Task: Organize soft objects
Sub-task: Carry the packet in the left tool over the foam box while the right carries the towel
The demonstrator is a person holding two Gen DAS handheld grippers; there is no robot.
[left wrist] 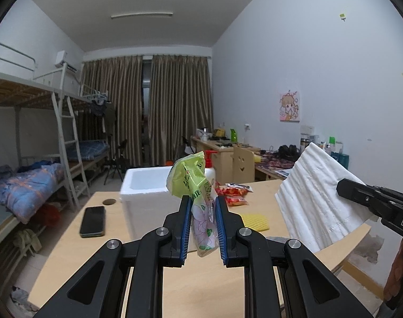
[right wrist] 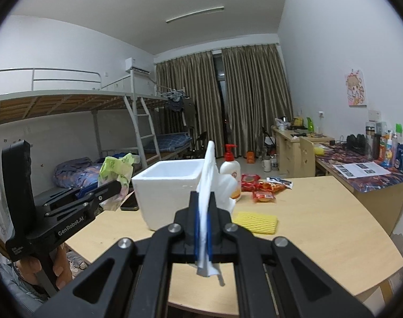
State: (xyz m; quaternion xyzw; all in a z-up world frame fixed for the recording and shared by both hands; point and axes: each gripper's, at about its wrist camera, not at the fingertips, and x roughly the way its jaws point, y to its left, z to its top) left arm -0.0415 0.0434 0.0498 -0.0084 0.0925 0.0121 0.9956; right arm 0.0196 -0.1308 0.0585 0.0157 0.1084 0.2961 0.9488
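2 grips: left gripper (left wrist: 202,206) clamps crinkly plastic bag (left wrist: 193,177); right gripper (right wrist: 202,206) pinches quilted white cloth (left wrist: 315,198).

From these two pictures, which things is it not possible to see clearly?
- Foam box inside: left wrist view, the green packet in the left gripper covers part.
- Lotion bottle label: right wrist view, the white cloth hides it.
- Snack packets: print too small.

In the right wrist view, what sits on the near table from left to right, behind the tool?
White foam box → lotion pump bottle → red snack packets; the yellow sponge lies nearer, in front of them.
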